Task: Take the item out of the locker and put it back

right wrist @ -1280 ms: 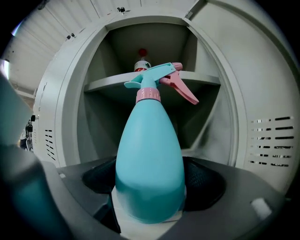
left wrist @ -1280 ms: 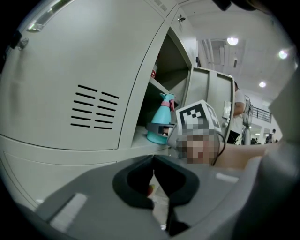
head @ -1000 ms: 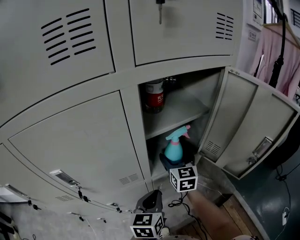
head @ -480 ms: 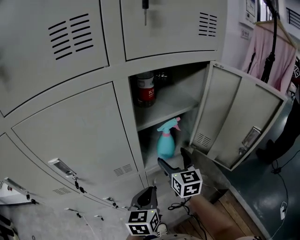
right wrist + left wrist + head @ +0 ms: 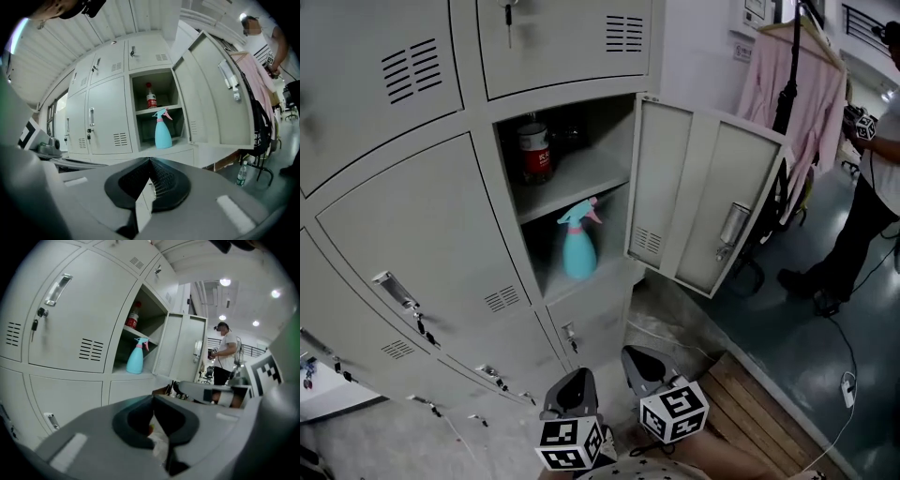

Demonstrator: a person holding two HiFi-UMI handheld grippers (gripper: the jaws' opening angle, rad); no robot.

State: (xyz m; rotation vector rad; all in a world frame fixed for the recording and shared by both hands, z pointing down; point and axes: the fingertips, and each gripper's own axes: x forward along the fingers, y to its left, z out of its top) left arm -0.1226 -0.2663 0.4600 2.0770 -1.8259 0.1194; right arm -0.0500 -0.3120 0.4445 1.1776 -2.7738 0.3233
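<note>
The spray bottle (image 5: 578, 248) stood upright, well ahead of both empty, clenched grippers, the right gripper (image 5: 635, 356), jaws just closed, nearer than the left gripper (image 5: 576, 378).

Head view high and steeply down on the open locker (image 5: 614, 141) from well back, left gripper view low, looking obliquely from the locker's left, right gripper view low and nearly square-on, all three sharing the compartment with the blue spray bottle (image 5: 577, 251).
</note>
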